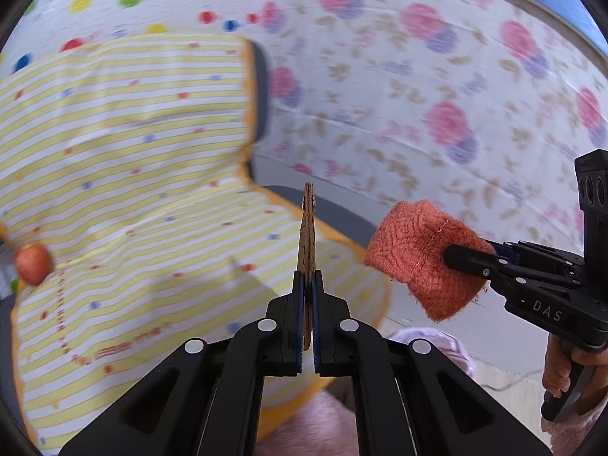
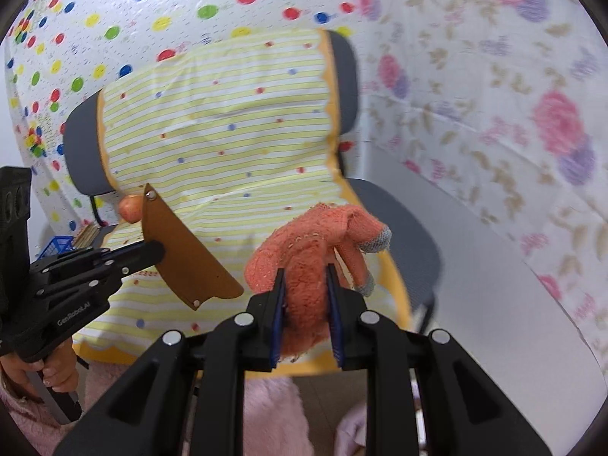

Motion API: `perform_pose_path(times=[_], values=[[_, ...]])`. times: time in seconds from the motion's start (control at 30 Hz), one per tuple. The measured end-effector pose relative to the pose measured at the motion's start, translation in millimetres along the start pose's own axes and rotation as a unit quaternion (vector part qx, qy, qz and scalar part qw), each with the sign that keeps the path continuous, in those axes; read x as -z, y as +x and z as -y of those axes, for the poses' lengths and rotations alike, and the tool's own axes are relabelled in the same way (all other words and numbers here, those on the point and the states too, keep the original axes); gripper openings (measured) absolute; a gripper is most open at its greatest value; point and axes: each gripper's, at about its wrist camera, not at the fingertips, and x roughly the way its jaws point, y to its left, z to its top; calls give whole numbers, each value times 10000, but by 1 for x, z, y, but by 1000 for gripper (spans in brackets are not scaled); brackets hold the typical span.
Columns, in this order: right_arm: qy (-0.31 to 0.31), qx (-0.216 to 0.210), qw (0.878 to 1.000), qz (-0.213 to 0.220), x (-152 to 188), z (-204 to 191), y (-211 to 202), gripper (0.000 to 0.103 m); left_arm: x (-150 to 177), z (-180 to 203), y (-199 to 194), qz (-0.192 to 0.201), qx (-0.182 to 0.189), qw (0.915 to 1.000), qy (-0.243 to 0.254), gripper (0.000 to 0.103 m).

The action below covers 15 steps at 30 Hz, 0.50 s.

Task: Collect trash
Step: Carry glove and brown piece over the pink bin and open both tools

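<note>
both held: left hand-held gripper clamps brown flap, right hand-held gripper orange glove.

The right gripper carries the white letters "DAS" on the side of its black body, below the fingers clamped on the orange glove. The left gripper bears "GenRobot.AI" in white along its body. Red print on the striped cloth is too blurred to read.
</note>
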Motion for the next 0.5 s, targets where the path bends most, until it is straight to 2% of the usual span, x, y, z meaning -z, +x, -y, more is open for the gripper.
perform_pose_path(times=[0.17,0.33,0.5], values=[[378,509,9980,66,28,34,-37,20,1,45,13,-101,583,9976,358,4],[666,913,9936,-26,55,58,-59,21,7,84,30,-311,1059,9918,646,4],[940,1238,9875,-239,79,81,-68,22,15,110,51,-607,1327,9857,844,4]])
